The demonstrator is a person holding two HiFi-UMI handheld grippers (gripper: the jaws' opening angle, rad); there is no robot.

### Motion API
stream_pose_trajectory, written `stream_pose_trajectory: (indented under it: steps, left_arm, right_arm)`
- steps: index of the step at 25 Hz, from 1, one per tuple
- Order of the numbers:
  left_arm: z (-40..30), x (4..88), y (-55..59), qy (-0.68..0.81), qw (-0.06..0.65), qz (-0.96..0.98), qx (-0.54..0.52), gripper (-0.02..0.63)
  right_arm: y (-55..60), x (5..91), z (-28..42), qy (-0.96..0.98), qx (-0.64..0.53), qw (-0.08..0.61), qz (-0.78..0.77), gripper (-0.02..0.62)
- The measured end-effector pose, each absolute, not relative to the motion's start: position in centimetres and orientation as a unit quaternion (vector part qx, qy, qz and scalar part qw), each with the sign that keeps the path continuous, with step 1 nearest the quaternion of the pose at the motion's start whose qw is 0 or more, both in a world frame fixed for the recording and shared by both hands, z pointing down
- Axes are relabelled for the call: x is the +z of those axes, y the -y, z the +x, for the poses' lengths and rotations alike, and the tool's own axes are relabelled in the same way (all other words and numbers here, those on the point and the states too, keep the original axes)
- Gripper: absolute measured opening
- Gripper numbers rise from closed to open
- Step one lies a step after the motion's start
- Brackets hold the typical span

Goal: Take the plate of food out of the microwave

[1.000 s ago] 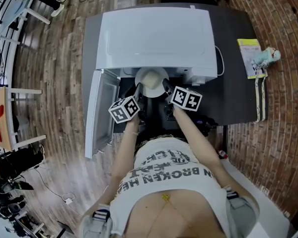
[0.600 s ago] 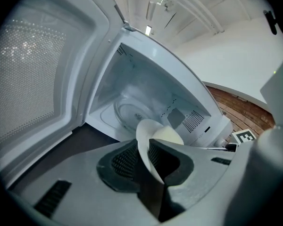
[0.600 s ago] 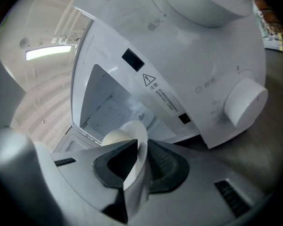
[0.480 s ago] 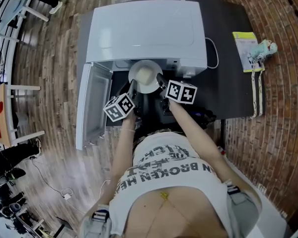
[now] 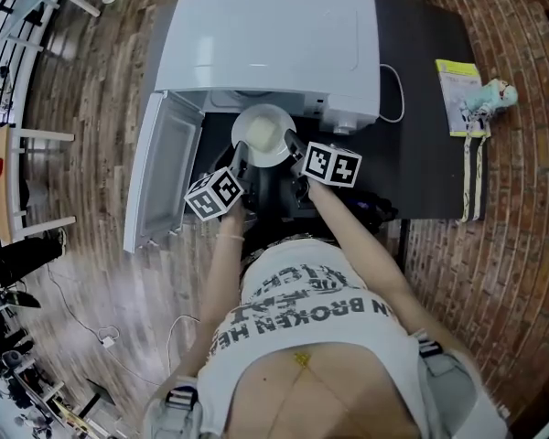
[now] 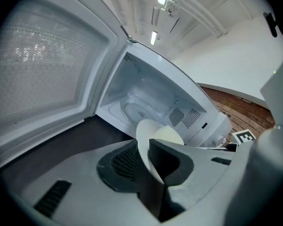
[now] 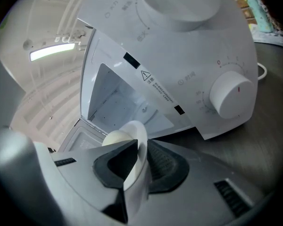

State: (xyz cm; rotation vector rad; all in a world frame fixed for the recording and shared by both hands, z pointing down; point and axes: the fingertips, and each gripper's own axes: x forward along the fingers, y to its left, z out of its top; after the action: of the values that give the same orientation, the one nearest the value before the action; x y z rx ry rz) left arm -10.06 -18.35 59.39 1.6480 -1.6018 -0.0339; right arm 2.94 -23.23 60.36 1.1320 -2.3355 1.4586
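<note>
Nearest is the person's torso in a printed shirt (image 5: 302, 309), with both forearms reaching away over the near edge of a dark table (image 5: 425, 163). Each hand carries a gripper with a marker cube on top.

The left gripper (image 5: 242, 161) has its jaws pinched on the left rim of the plate (image 5: 263, 135). In the left gripper view the thin white rim stands on edge between the two ribbed black pads (image 6: 127, 160), which press it from both sides. The right gripper (image 5: 294, 144) pinches the opposite, right rim in the same way. Its own view shows the rim clamped between its pads (image 7: 162, 166).

The plate is held between the two grippers, roughly level, above the dark table. It is just in front of the open mouth of the microwave (image 5: 265, 39) and outside the cavity. A mound of pale, cream-coloured food (image 5: 262, 137) sits in the middle of the plate.

Beyond the plate, the left gripper view looks into the white cavity, where the round glass turntable (image 6: 137, 112) lies bare on the floor. The microwave door (image 5: 160, 174) is swung fully open to the left, its mesh panel facing the person. On the right of the microwave's front, the right gripper view shows a round white dial (image 7: 230, 96) on the control panel.

A white cable (image 5: 396, 94) loops beside the microwave's right side. Farther right, near the table's edge, lies a yellow-green booklet (image 5: 457, 94) with a small teal item (image 5: 494, 99) just beside it.
</note>
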Motion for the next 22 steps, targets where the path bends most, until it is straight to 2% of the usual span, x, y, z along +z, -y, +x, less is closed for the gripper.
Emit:
stream_pose_trajectory:
  steps: [22]
  left_arm:
    - [-16.5, 58.2, 14.1, 0.597, 0.412, 0.687, -0.028, 0.081]
  right_arm:
    - [18.5, 58.3, -3.2, 0.774, 0.454, 0.062, 0.437, 0.061]
